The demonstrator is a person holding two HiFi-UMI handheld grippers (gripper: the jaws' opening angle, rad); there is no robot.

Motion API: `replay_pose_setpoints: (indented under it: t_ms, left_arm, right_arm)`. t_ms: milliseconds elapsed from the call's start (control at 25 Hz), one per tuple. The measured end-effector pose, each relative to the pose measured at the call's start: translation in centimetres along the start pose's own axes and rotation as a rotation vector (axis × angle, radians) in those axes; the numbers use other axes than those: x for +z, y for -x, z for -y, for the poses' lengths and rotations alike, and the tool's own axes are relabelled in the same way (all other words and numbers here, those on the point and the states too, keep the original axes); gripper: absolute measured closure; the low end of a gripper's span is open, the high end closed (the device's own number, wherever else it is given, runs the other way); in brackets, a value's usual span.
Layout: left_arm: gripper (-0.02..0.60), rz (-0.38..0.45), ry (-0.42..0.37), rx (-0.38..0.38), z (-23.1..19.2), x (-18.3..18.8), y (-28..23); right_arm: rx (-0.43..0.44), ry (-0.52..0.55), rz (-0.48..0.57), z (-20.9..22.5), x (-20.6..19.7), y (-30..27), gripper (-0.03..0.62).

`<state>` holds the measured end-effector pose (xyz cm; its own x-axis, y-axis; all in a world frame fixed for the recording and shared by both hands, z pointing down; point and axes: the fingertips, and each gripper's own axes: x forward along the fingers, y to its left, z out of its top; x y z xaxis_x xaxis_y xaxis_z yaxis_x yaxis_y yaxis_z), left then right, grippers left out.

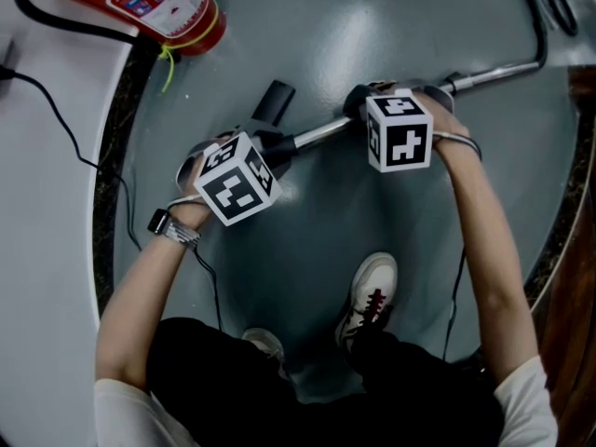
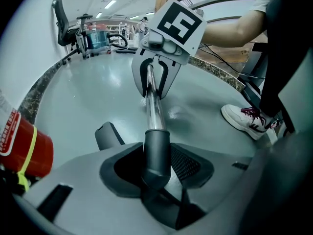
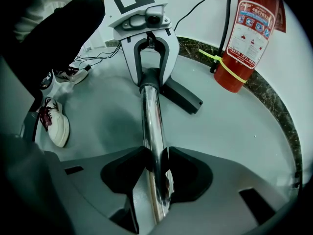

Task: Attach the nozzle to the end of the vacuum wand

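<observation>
A chrome vacuum wand (image 1: 321,133) runs slantwise over the grey floor, from upper right to lower left in the head view. My right gripper (image 1: 361,102) is shut on the chrome tube (image 3: 152,126), which passes between its jaws (image 3: 157,173). My left gripper (image 1: 275,147) is shut on the dark grey collar (image 2: 156,153) at the tube's end. From that collar a black nozzle piece (image 1: 273,102) angles off over the floor; it also shows in the right gripper view (image 3: 182,98). Whether the joint is fully seated is hidden. The two grippers face each other along the wand.
A red fire extinguisher (image 1: 172,3) stands at the wall, top left. The person's white shoe (image 1: 371,296) is just below the wand. A black cable (image 1: 56,110) lies on the pale strip at left, past a dark stone border (image 1: 116,138). An office chair (image 2: 63,23) stands far off.
</observation>
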<state>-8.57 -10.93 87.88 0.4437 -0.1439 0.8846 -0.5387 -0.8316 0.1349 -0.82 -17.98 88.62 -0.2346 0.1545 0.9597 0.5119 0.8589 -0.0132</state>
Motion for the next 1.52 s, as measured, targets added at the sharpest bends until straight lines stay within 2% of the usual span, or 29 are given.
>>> replay_pose_setpoints:
  t_ms: [400, 640, 880, 1200, 1520]
  left_arm:
    - [0.408, 0.019, 0.117, -0.016, -0.65, 0.51, 0.73]
    - [0.41, 0.015, 0.137, -0.022, -0.67, 0.48, 0.7]
    - [0.41, 0.014, 0.22, -0.043, -0.87, 0.68, 0.77]
    - [0.413, -0.029, 0.18, -0.032, -0.46, 0.54, 0.41]
    - [0.416, -0.027, 0.15, -0.028, -0.21, 0.64, 0.13]
  right_arm:
    - [-0.014, -0.007, 0.002, 0.32, 0.16, 0.25, 0.431]
    - [-0.017, -0.011, 0.001, 0.29, 0.17, 0.18, 0.431]
    - [-0.036, -0.015, 0.008, 0.52, 0.21, 0.28, 0.431]
    - [-0.051, 0.0, 0.002, 0.08, 0.18, -0.11, 0.431]
    - [-0.083, 0.015, 0.016, -0.25, 0.07, -0.4, 0.433]
